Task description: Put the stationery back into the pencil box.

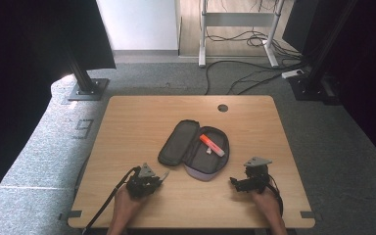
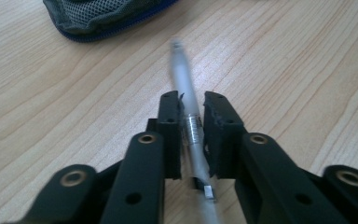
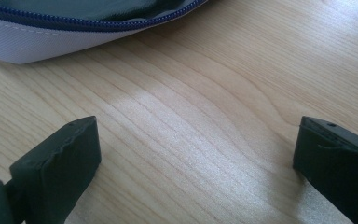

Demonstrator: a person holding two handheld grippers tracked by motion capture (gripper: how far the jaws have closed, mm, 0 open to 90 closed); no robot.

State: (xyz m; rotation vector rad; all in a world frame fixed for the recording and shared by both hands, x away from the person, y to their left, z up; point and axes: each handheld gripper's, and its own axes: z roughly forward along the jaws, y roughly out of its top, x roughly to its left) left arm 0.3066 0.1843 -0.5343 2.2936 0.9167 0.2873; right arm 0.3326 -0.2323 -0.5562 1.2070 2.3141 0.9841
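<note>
gripping a translucent pen (image 2: 186, 107) lengthwise, left gripper (image 2: 192, 116), tip toward pouch (image 2: 102, 18)

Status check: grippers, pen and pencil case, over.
Left gripper shut on the pen, low over the table. Right gripper open, empty. Pencil case open, orange highlighter inside. Path clear.

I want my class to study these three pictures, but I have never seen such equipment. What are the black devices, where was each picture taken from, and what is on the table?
A person holds black two-jaw tongs in each hand. One camera looks down from above; the other two ride on the tongs.

On the light wooden table lies an open grey zipped fabric pencil case containing an orange highlighter marker.

The left tongs grip a slim translucent white pen. The right tongs stand open above bare wood, holding nothing, beside the case's edge.
</note>
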